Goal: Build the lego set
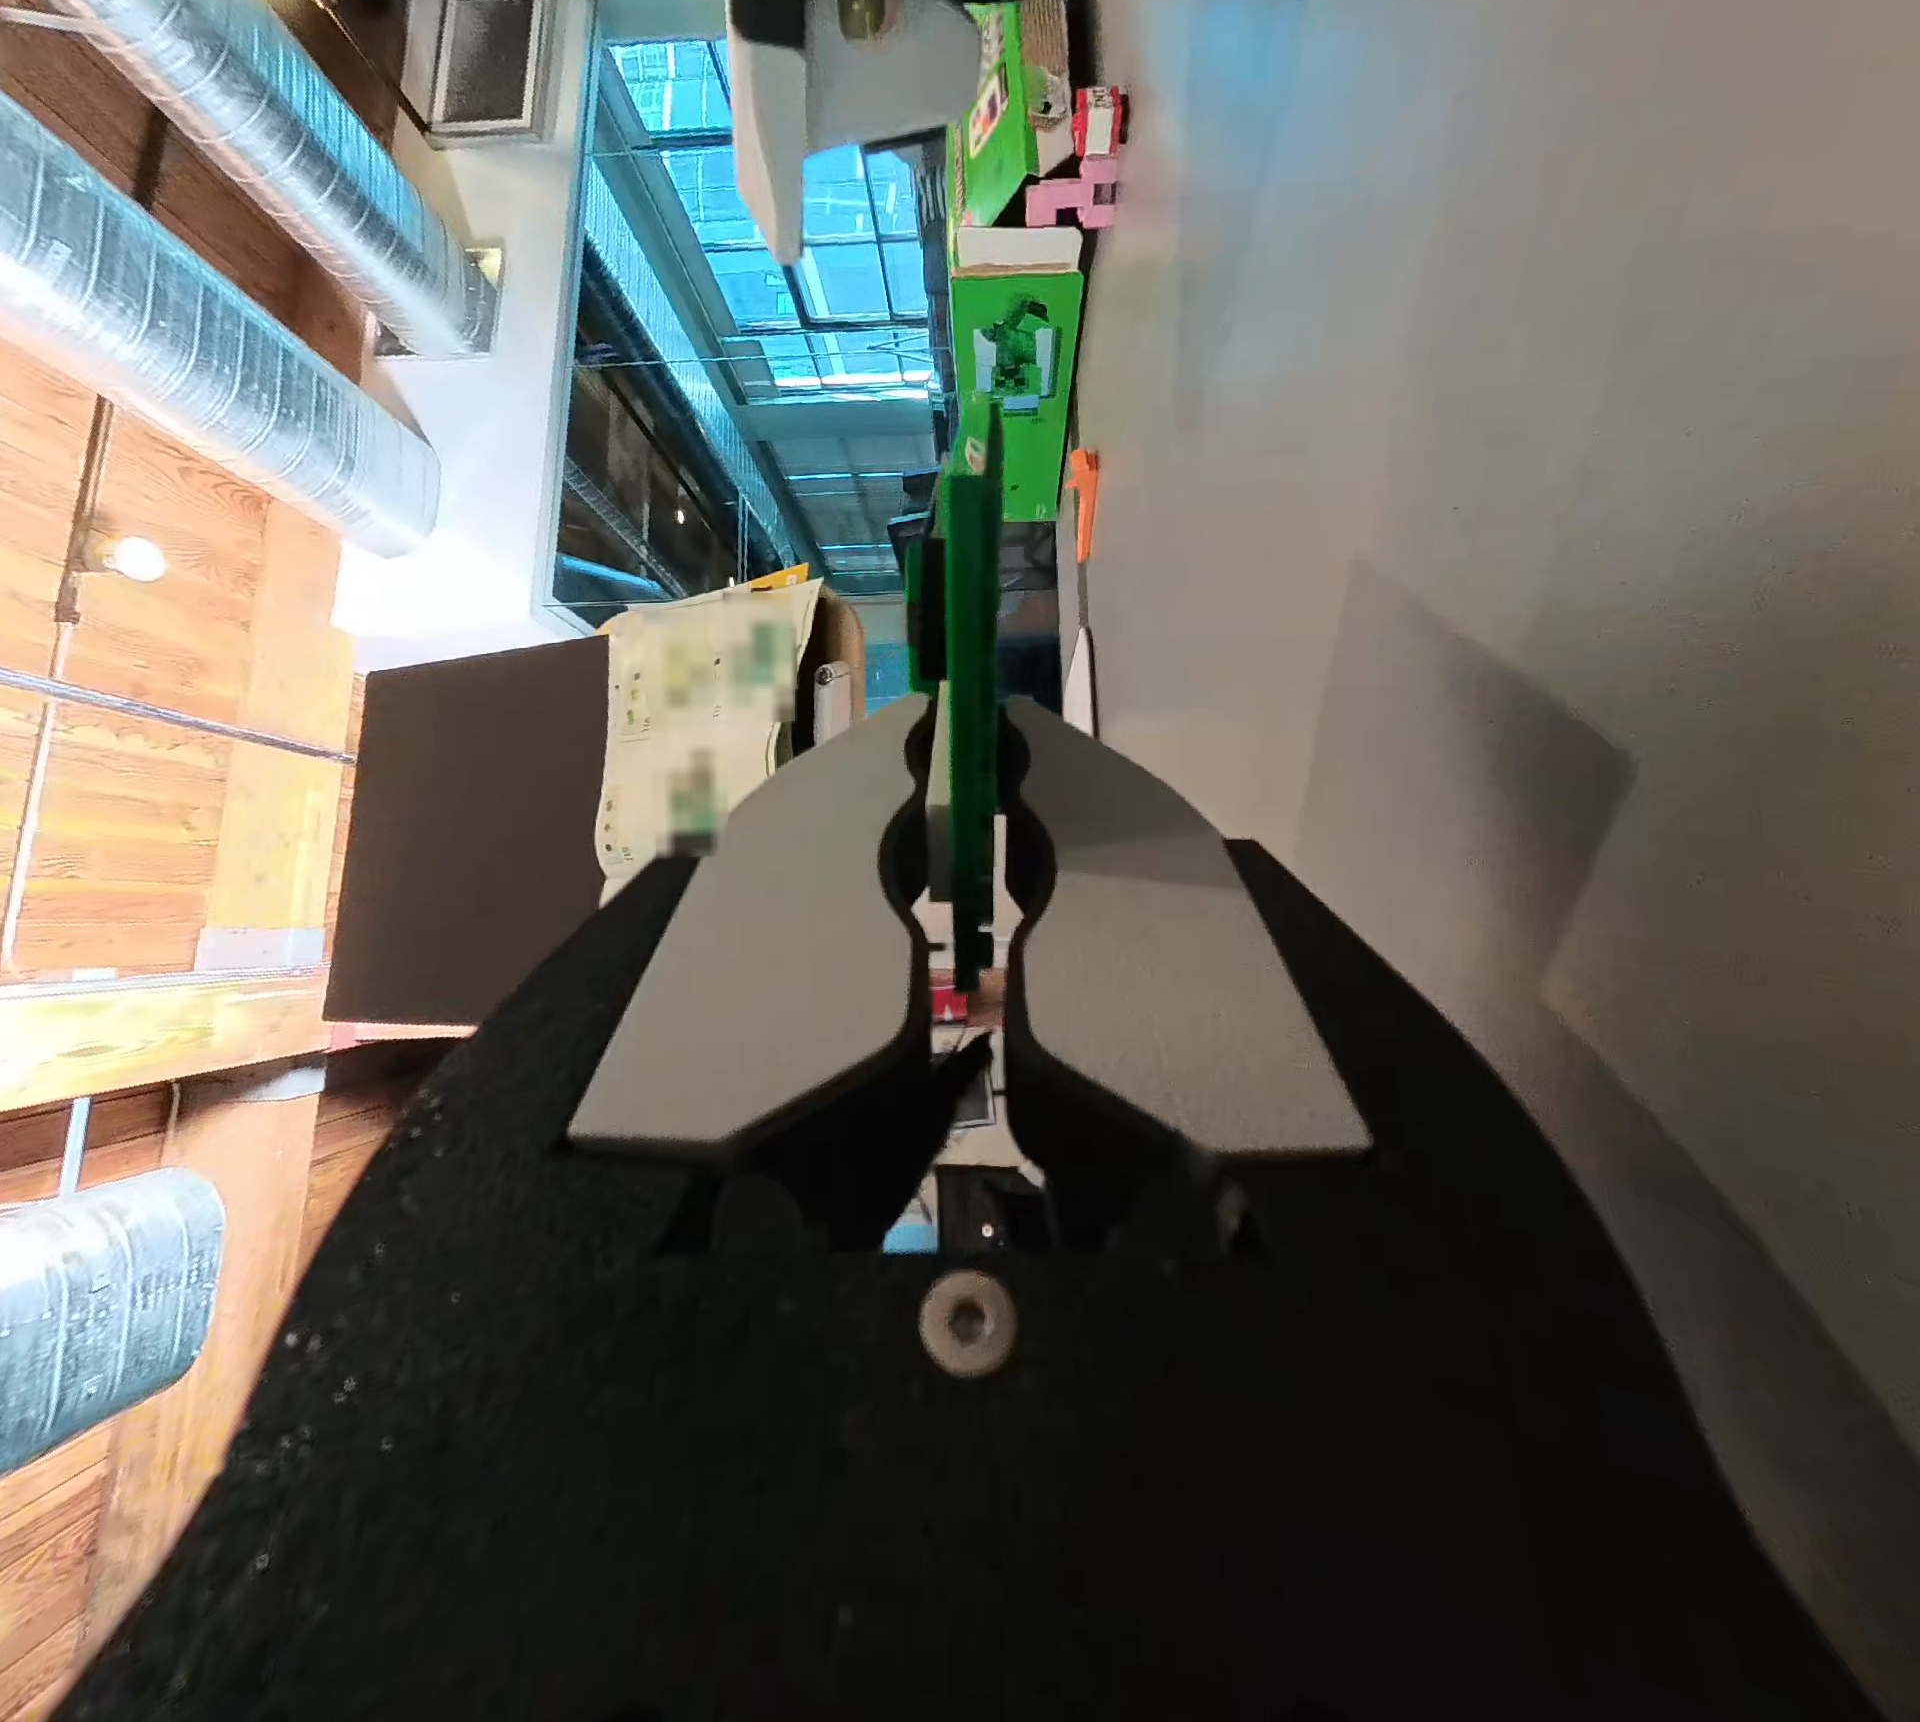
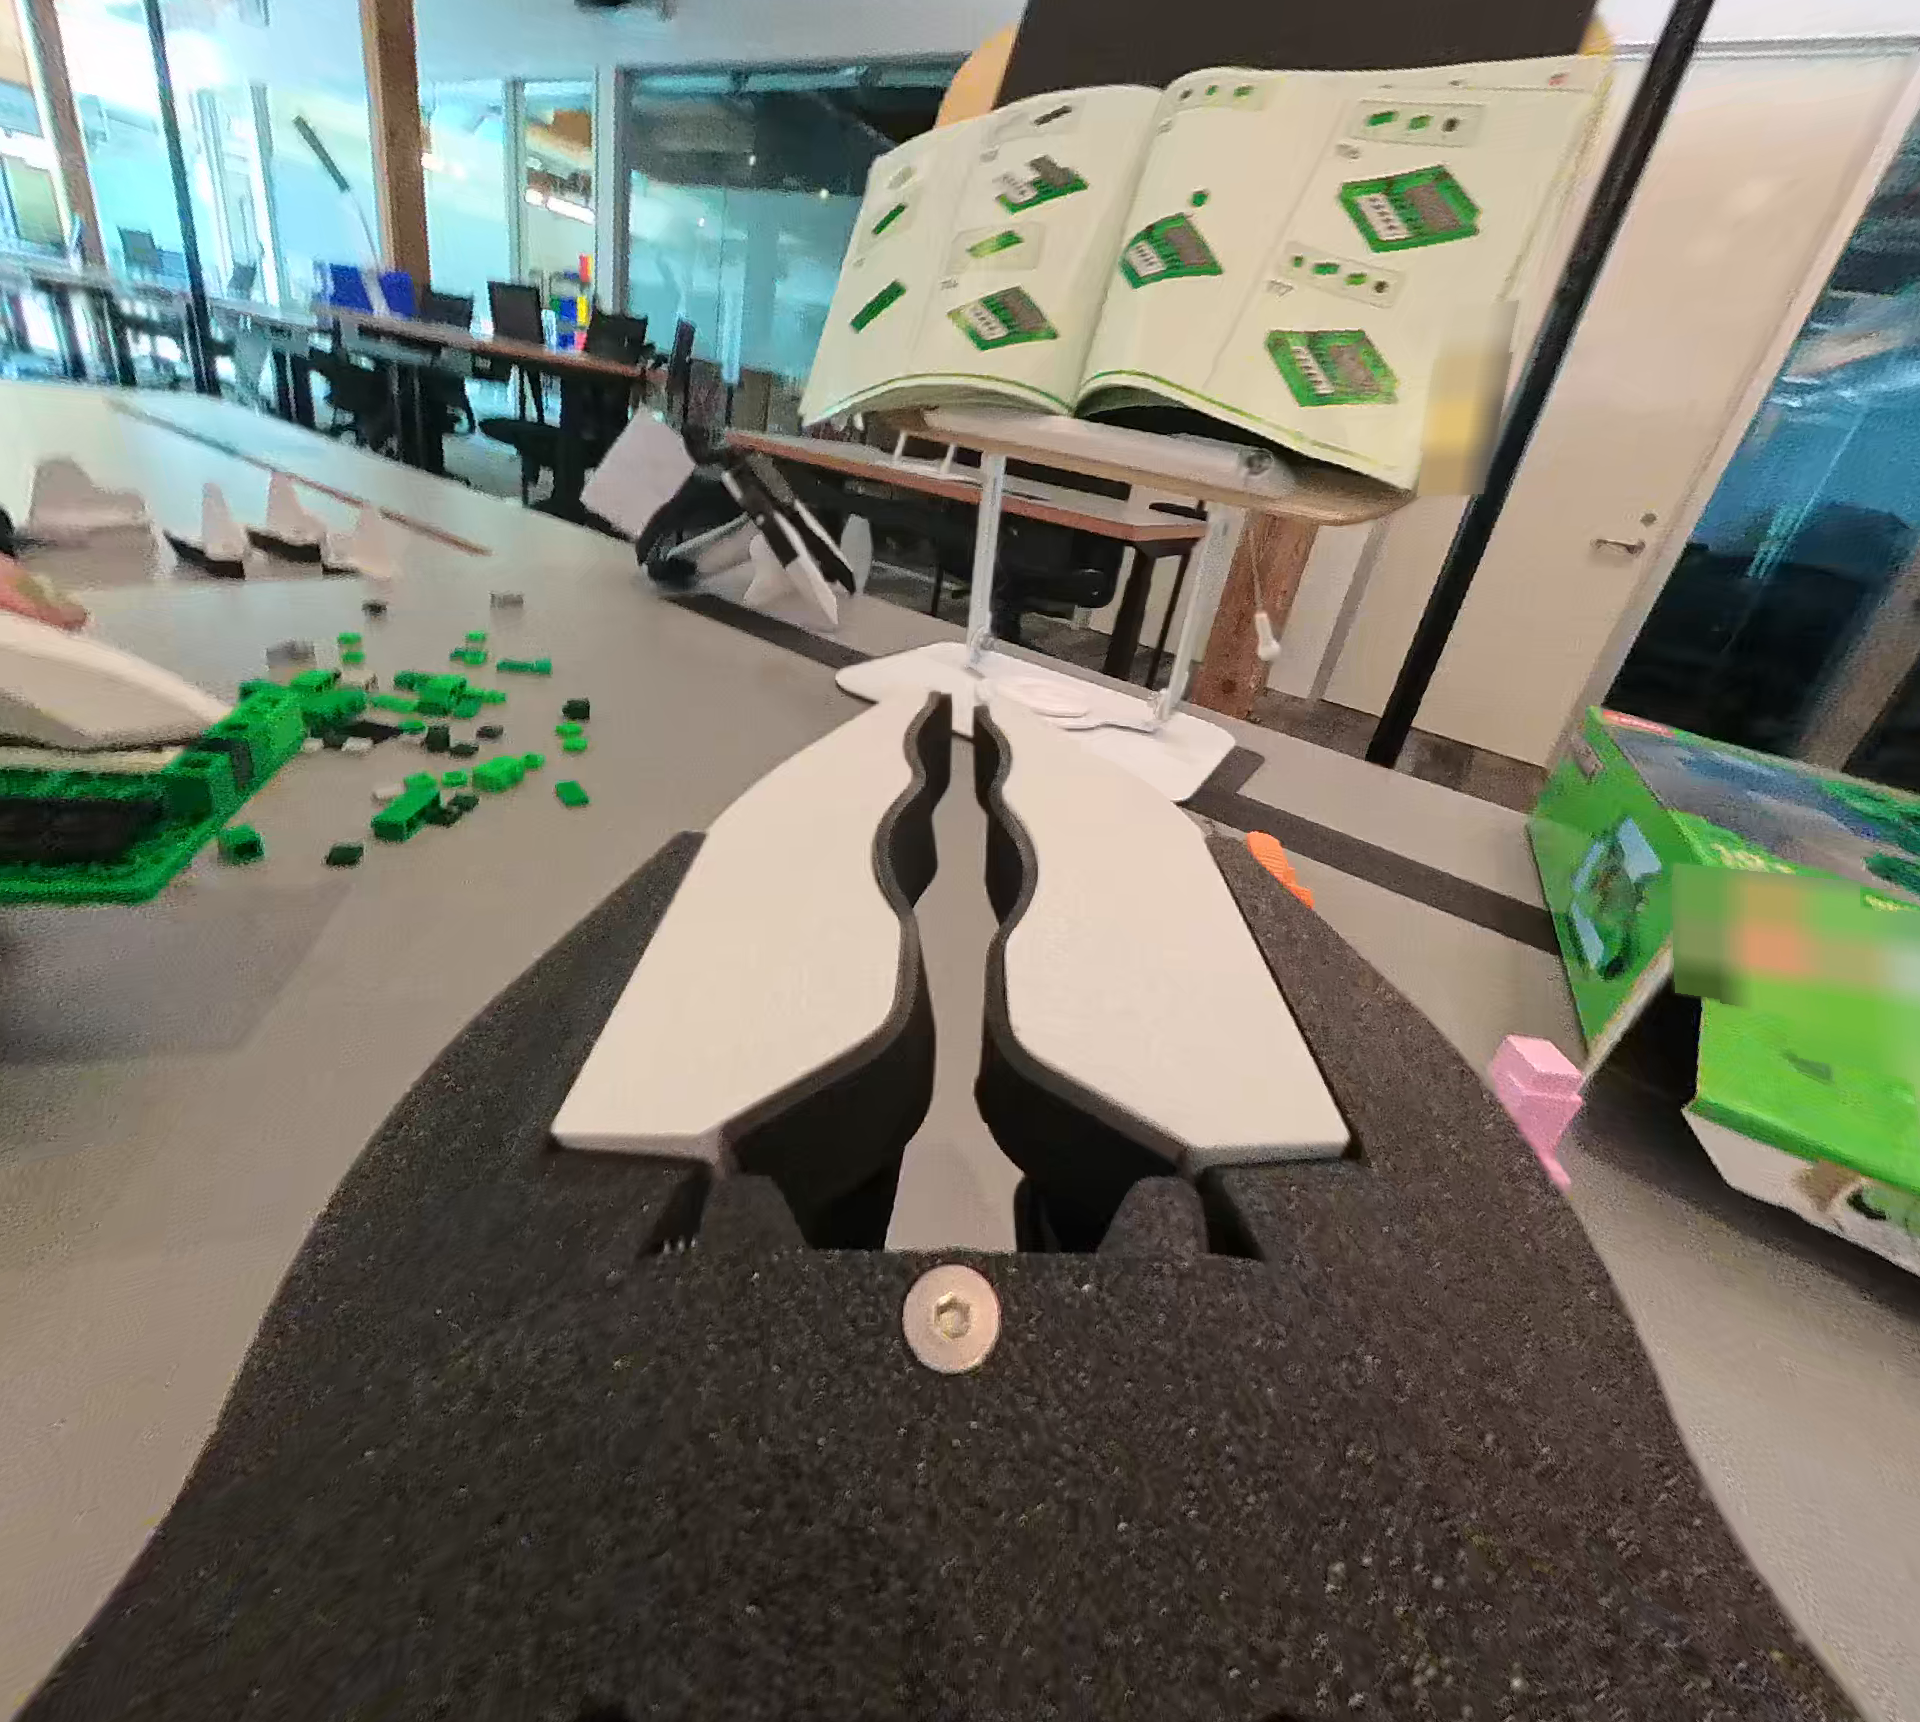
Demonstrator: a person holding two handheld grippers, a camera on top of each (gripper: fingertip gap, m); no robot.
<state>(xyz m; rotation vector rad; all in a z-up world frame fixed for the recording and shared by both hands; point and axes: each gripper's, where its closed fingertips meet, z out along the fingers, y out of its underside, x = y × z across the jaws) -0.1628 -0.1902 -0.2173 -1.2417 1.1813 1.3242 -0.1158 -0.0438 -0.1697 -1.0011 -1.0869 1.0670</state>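
Jaws on the left gripper [image 1: 966, 737] are clamped on the green lego plate [image 1: 971, 633], held edge-on, camera rolled sideways so the table [image 1: 1558, 322] runs down the 3 o'clock side of the left wrist view. Right gripper [image 2: 961, 716] jaws are nearly closed, narrow gap, nothing between them.

In the right wrist view, the same build [image 2: 125, 799] sits at 9 o'clock, low over the table, with some bricks already stacked on it. Loose green pieces [image 2: 447, 737] are scattered just beyond, toward 10 o'clock. Instruction booklet [image 2: 1195, 249] is open on a stand at 12–1 o'clock. Green set box [image 2: 1714, 893] at 3 o'clock, small pink piece [image 2: 1538, 1090] next to it.

Judgement: early-to-mid build. Base is started, but plenty of loose parts are unplaced. Next likely need: right gripper picks a piece from the pile.
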